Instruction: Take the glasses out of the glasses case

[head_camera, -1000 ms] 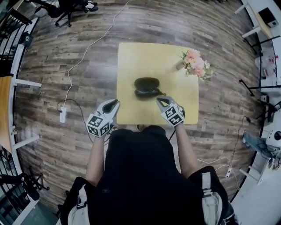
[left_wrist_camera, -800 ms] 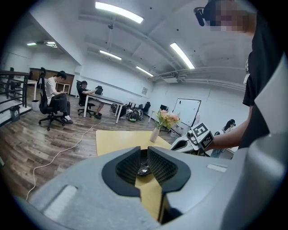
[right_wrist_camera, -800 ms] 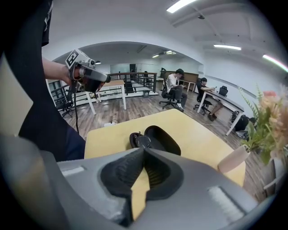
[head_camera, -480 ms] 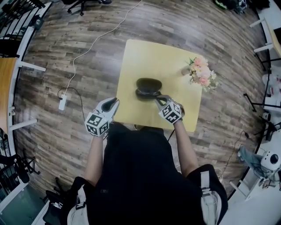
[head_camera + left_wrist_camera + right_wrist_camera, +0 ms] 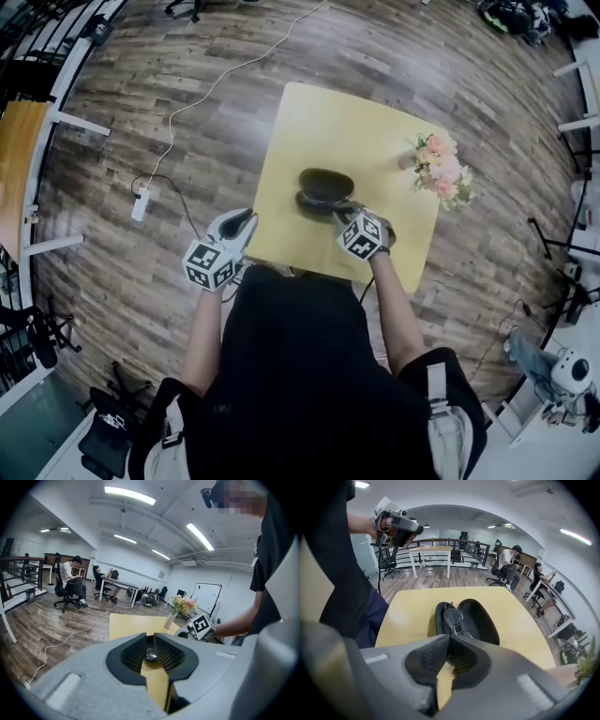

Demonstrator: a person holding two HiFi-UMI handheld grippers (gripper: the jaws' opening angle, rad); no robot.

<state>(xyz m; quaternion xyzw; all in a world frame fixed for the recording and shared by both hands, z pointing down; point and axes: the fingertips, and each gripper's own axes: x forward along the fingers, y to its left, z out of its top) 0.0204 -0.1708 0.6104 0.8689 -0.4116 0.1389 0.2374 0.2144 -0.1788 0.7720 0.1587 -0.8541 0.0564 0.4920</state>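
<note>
Right gripper (image 5: 449,635) pinched on near end of glasses (image 5: 453,618) lying in open glasses case (image 5: 480,619); left gripper (image 5: 150,635) narrowly apart, empty.

Pale yellow table (image 5: 309,122), black glasses case (image 5: 323,187), pink-and-peach flowers (image 5: 442,169), streaky grey-brown plank floor (image 5: 187,75); grey left gripper (image 5: 242,221) and right gripper (image 5: 342,216), cubes patterned black-and-white.

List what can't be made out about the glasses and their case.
- Right gripper view: the near end of the glasses sits behind the right tongs; a grip can't be confirmed.
- Head view: the glasses are too small to see inside the glasses case.
- Left gripper view: the left tongs hide all but a sliver of the glasses case.
</note>
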